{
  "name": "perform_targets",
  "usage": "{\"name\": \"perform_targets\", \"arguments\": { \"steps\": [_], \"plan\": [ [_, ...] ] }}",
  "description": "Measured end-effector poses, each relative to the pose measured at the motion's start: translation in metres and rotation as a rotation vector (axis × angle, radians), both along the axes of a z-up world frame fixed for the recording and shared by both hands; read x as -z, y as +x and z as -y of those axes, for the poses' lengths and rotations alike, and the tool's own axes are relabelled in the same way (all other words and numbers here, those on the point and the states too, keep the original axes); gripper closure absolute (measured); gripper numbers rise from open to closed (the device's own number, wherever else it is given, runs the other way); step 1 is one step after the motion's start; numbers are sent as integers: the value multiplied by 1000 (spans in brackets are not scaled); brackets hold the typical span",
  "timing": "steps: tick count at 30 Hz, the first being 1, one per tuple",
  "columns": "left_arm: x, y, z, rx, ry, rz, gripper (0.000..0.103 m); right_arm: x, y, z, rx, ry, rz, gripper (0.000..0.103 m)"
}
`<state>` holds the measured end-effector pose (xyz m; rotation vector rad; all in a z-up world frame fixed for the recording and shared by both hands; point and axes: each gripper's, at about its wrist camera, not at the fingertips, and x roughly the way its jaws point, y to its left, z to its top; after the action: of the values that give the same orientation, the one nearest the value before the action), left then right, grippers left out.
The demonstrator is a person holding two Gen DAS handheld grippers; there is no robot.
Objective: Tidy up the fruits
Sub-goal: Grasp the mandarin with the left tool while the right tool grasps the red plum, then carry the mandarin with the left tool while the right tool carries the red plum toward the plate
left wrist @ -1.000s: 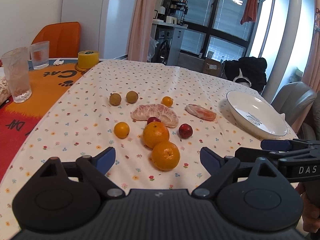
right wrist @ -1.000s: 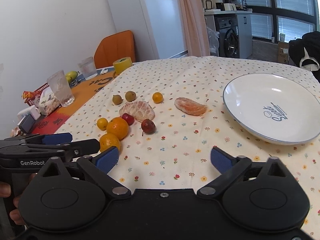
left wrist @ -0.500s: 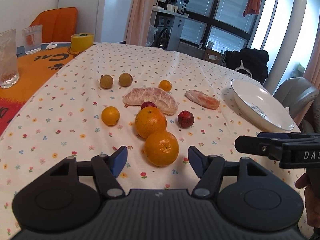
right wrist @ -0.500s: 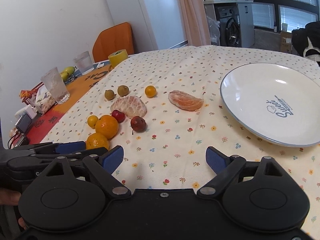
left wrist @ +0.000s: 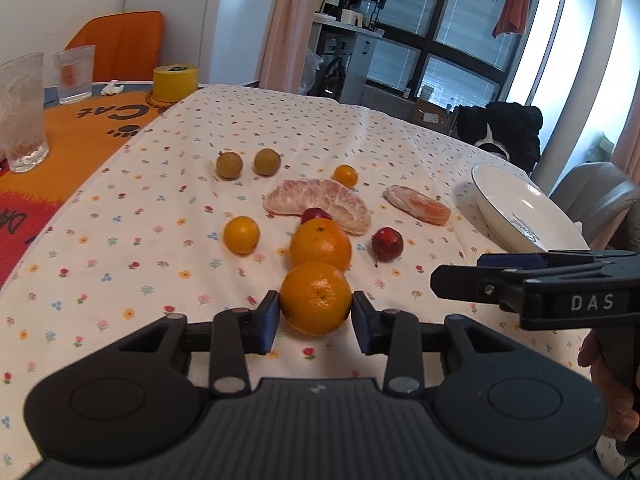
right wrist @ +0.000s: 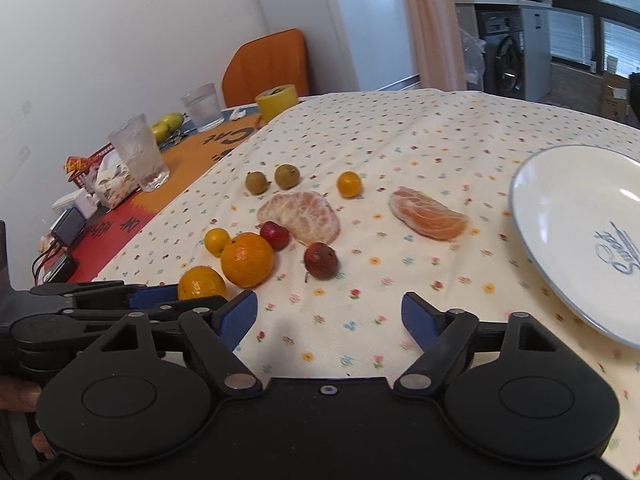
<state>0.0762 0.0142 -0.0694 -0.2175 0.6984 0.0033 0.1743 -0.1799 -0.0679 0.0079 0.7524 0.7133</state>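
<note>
My left gripper (left wrist: 314,316) has its blue pads against both sides of the nearest orange (left wrist: 316,297), which rests on the floral tablecloth. A second orange (left wrist: 320,244) lies just behind it. Around them lie a small yellow fruit (left wrist: 241,234), a red fruit (left wrist: 387,243), another red fruit (left wrist: 316,214), two peeled citrus pieces (left wrist: 320,204) (left wrist: 418,209), two brownish-green round fruits (left wrist: 229,165) and a small orange fruit (left wrist: 345,175). My right gripper (right wrist: 329,318) hovers open above bare cloth, right of the held orange (right wrist: 201,282). A white plate (right wrist: 580,232) sits at the right.
Two glasses (left wrist: 22,112) (left wrist: 75,76) and a yellow tape roll (left wrist: 175,82) stand on the orange mat at the left. Small boxes and a snack packet (right wrist: 80,208) lie near the table's left edge. A grey chair (left wrist: 596,196) stands beyond the plate.
My left gripper moved forward to the nearest orange and narrowed from wide open until its pads met the fruit. The right gripper drifted slightly forward and stayed open.
</note>
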Motion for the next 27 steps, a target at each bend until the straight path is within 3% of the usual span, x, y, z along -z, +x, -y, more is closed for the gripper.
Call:
{"name": "perform_targets", "arguments": {
  "steps": [11,17,20,23,27],
  "plan": [
    [-10,-5,-28,-61,13,22,66,4,19,-30,-16,-44,-9,49],
    [-10,-5,-39,-77,5,24,66,8,32,-40,-2,-68,-2,51],
    [-9,-4,-41,-78,2,25,66,13,40,-41,15,-72,-10,62],
    [-10,-3,-41,-78,3,27,66,13,42,-40,17,-77,-7,82],
    [-14,-2,-35,-66,6,40,66,8,38,-30,26,-52,-1,82]
  ]
}}
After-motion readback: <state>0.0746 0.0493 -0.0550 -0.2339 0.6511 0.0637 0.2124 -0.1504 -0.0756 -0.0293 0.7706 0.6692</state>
